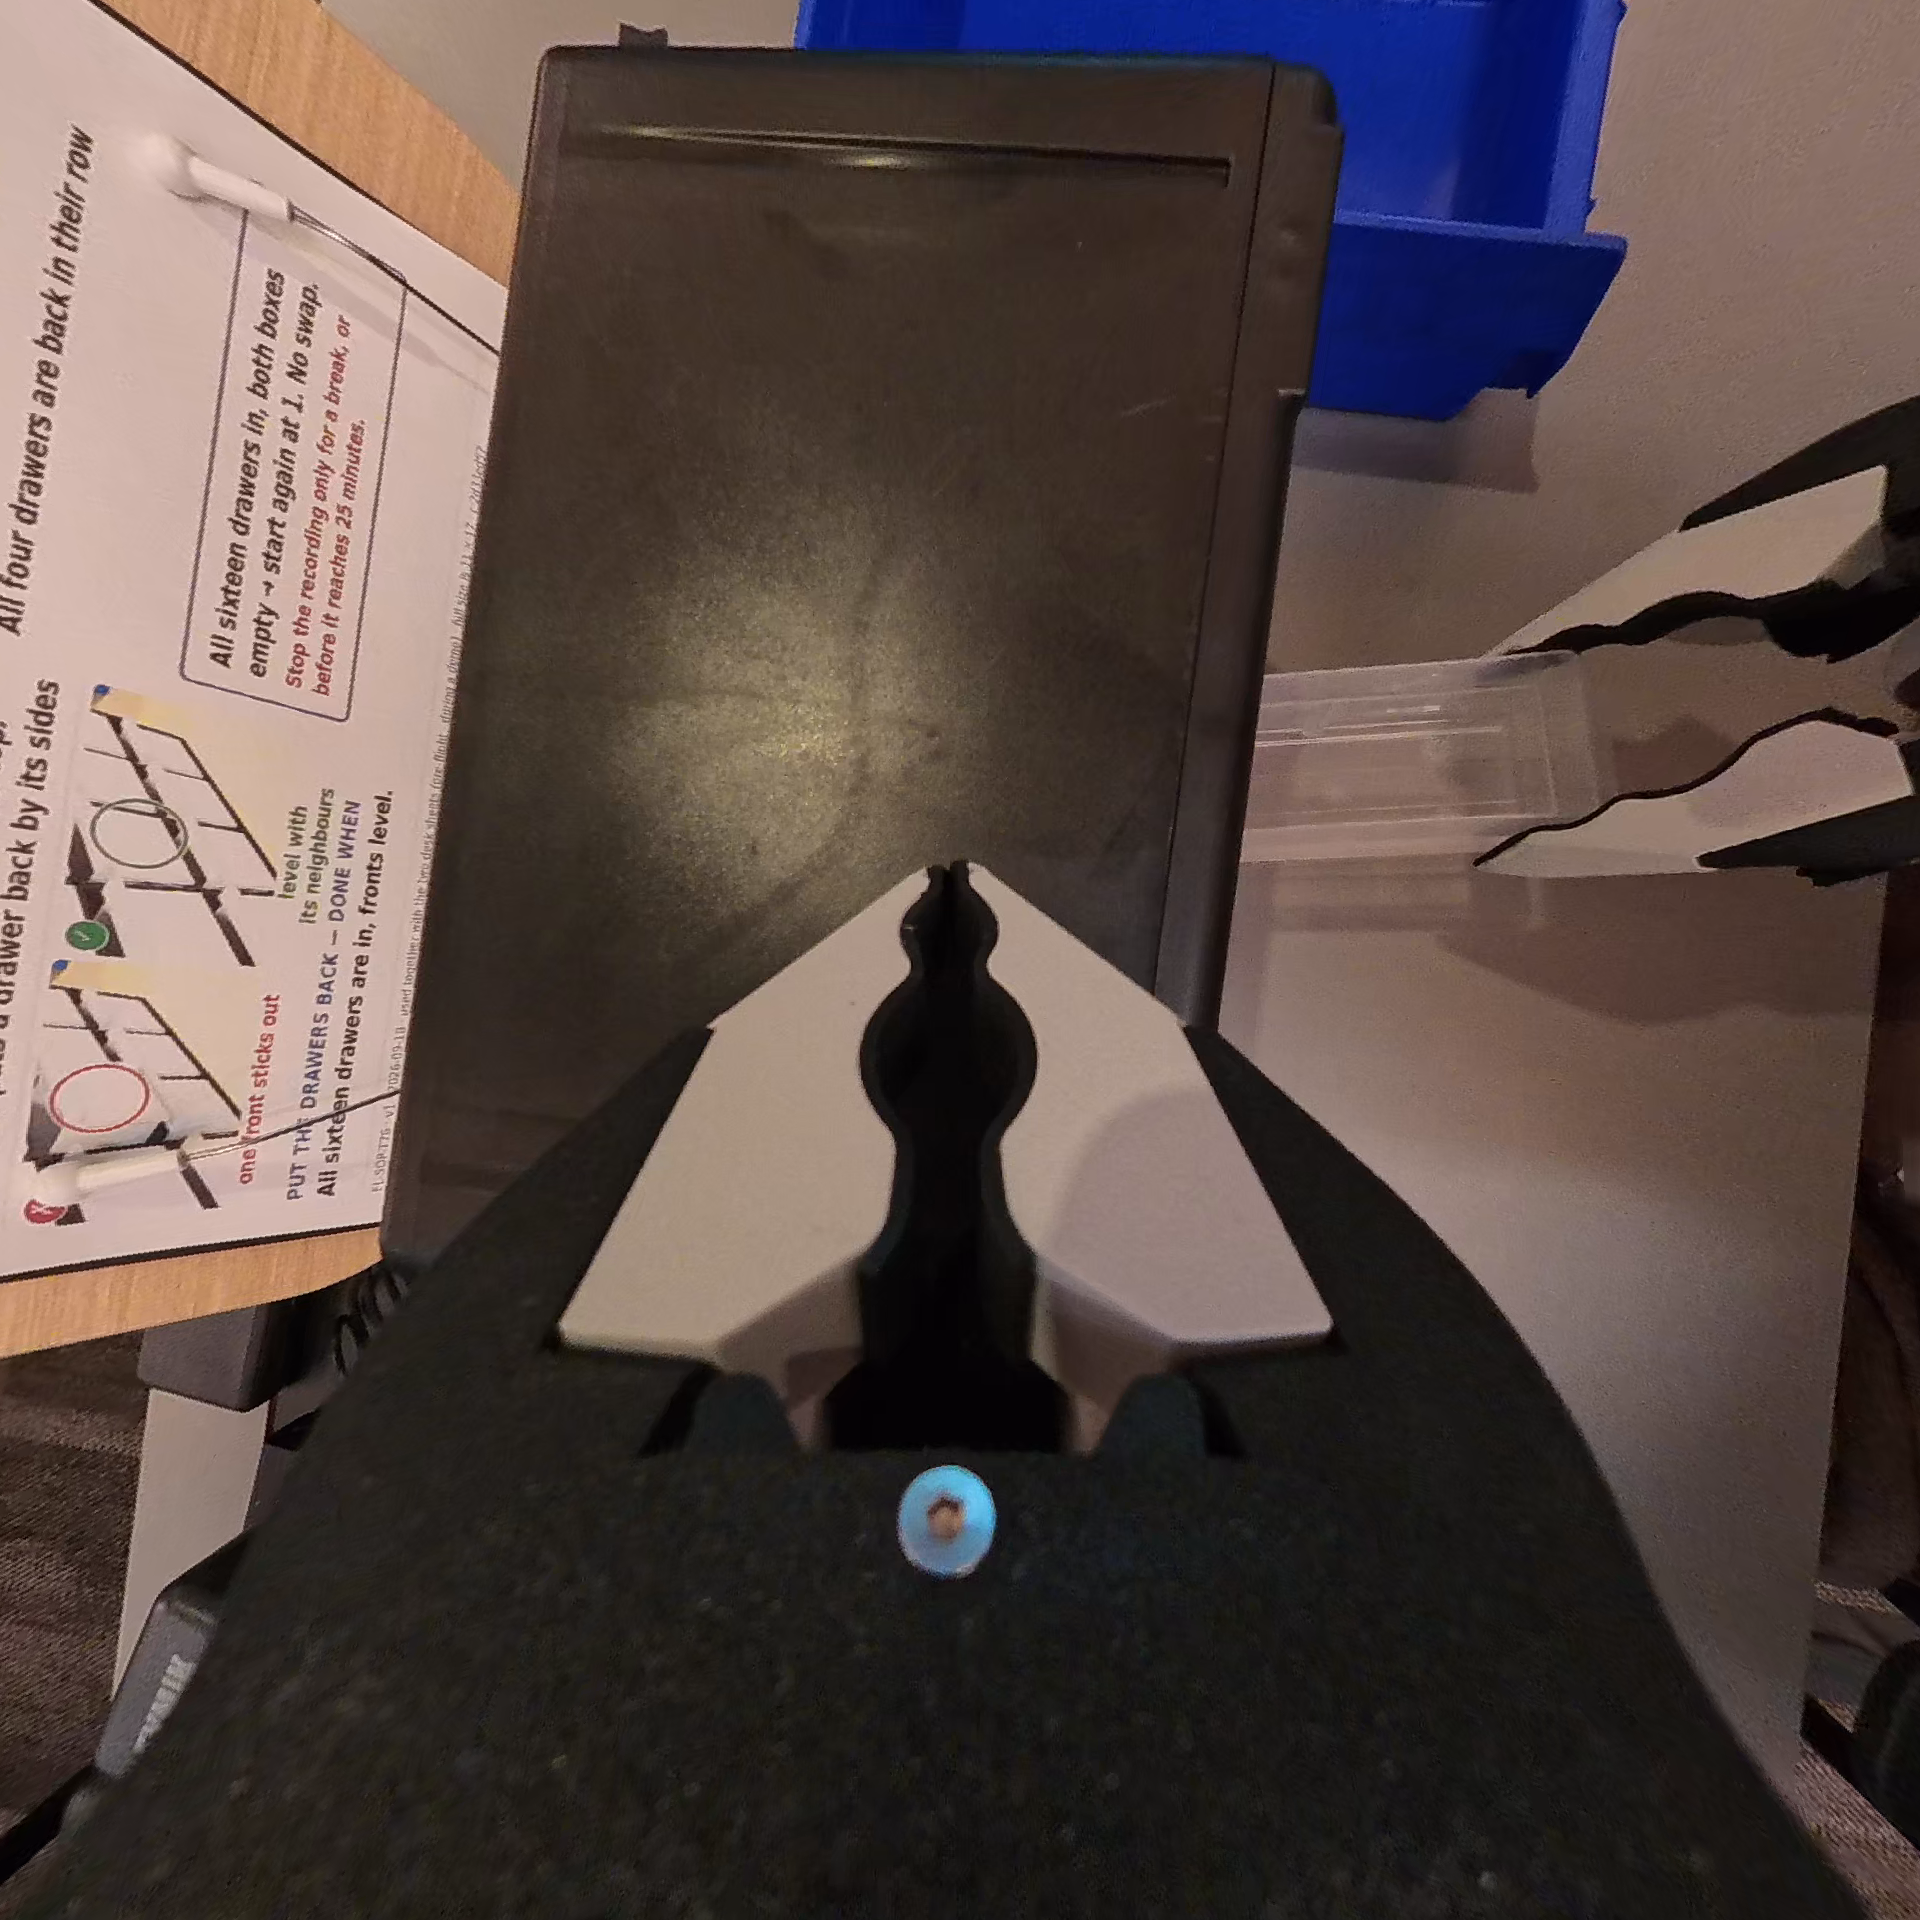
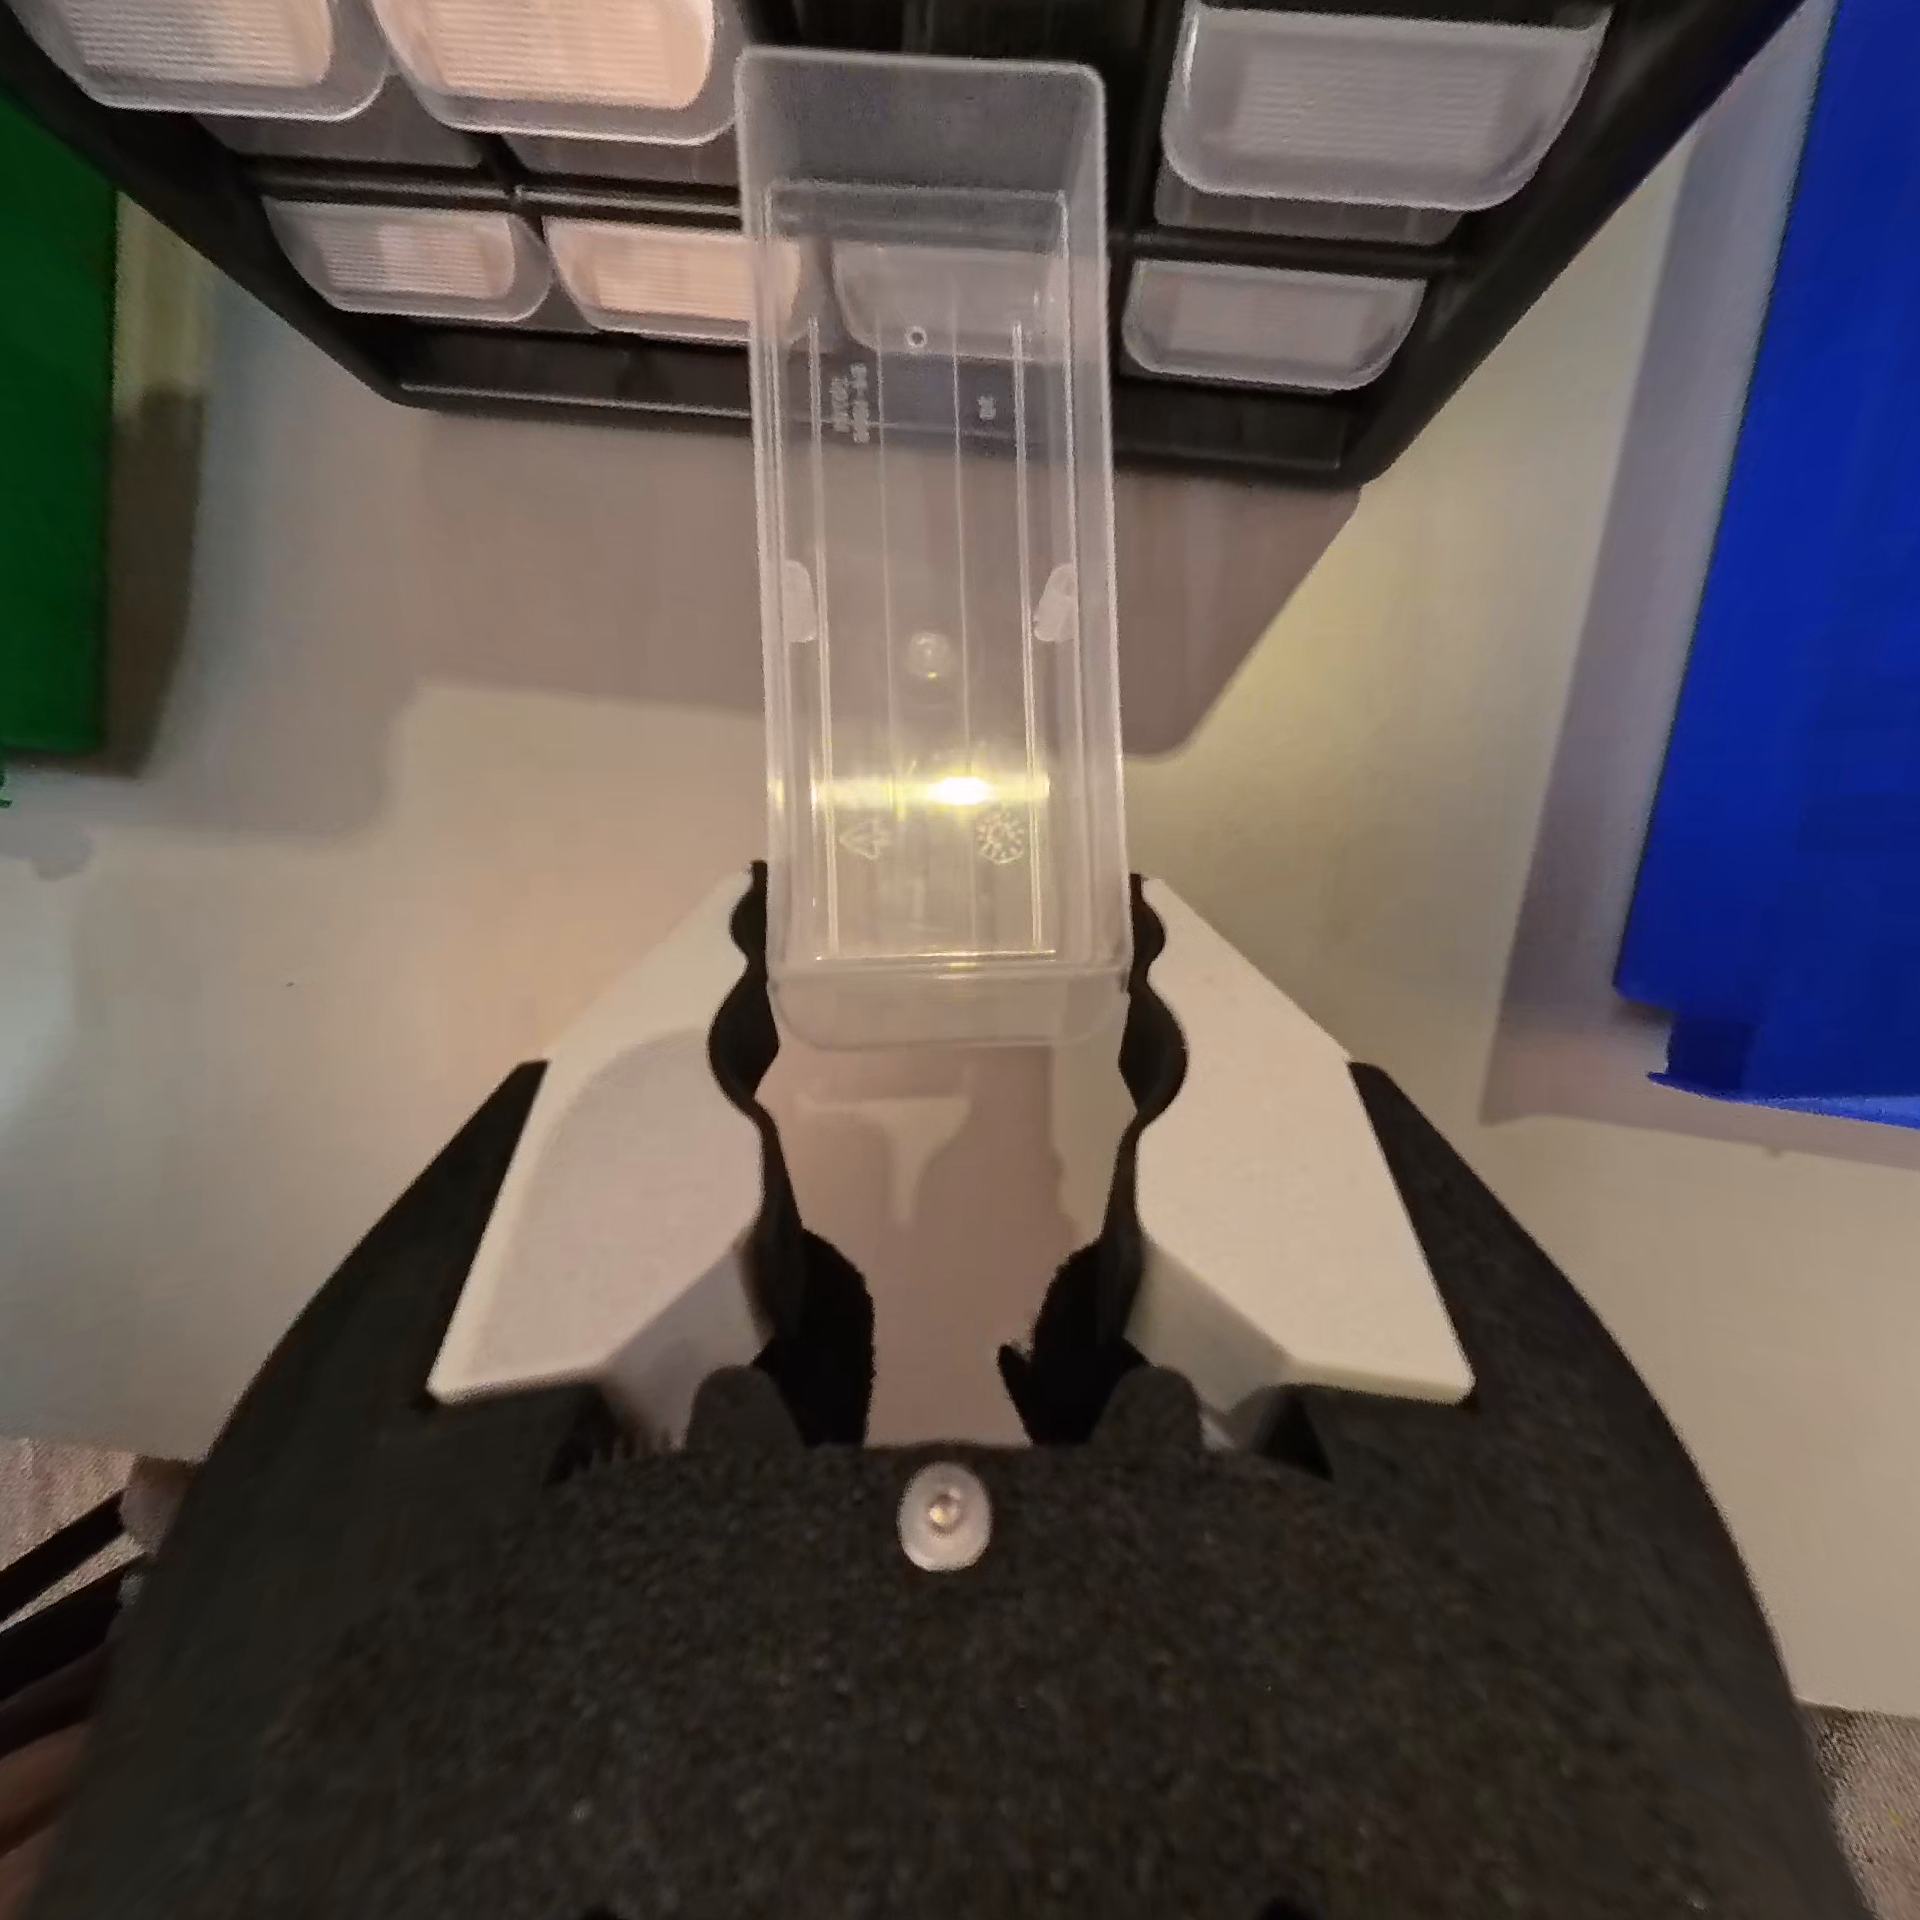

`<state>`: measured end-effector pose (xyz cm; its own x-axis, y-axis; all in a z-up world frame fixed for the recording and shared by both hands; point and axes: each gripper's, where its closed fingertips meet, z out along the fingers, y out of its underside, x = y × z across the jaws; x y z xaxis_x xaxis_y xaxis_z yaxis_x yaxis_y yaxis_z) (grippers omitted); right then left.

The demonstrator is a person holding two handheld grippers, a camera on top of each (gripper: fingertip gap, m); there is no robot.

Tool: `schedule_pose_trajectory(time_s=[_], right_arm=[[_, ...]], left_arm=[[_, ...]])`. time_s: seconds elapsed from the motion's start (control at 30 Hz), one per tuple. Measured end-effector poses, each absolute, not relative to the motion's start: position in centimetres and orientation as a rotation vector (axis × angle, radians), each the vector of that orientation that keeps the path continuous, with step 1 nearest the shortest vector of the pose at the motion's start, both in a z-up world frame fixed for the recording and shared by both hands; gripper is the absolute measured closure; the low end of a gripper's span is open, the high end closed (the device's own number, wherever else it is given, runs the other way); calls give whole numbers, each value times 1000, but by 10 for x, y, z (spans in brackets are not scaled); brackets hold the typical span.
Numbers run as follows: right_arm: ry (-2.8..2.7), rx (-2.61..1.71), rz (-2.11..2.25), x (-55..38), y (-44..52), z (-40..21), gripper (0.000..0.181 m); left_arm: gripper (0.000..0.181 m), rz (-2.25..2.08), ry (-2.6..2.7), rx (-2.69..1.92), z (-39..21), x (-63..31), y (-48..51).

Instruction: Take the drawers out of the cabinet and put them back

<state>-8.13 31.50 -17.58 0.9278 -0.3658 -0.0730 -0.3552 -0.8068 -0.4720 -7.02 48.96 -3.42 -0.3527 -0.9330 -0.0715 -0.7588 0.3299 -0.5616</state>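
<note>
The black cabinet (image 1: 862, 520) fills the left wrist view with a plain dark panel. My left gripper (image 1: 951, 873) is shut and empty, with its tips over that panel. In the right wrist view the cabinet front (image 2: 1299, 436) shows several clear drawers (image 2: 1351, 114) in their slots. My right gripper (image 2: 948, 894) is shut on the near end of a clear empty drawer (image 2: 935, 623), holding it by its sides. The drawer's far end reaches the cabinet front. The right gripper (image 1: 1486, 756) and the drawer (image 1: 1382, 769) also show at the right of the left wrist view.
A blue bin (image 1: 1455, 208) stands behind the cabinet and shows at the right in the right wrist view (image 2: 1787, 675). A green object (image 2: 52, 468) is at the left. A printed instruction sheet (image 1: 208, 623) lies on a wooden board (image 1: 416, 135) to the cabinet's left.
</note>
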Motion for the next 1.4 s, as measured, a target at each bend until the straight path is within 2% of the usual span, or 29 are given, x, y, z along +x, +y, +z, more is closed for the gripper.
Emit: schedule_pose_trajectory(time_s=[0.9, 1.4], right_arm=[[534, -2514, -163, -74, 321, -159, 115], [521, -2423, -236, -65, 343, -172, 115]], left_arm=[[181, -636, 2185, -1503, -34, -70, 489], [181, -636, 2176, -1512, -34, -70, 489]])
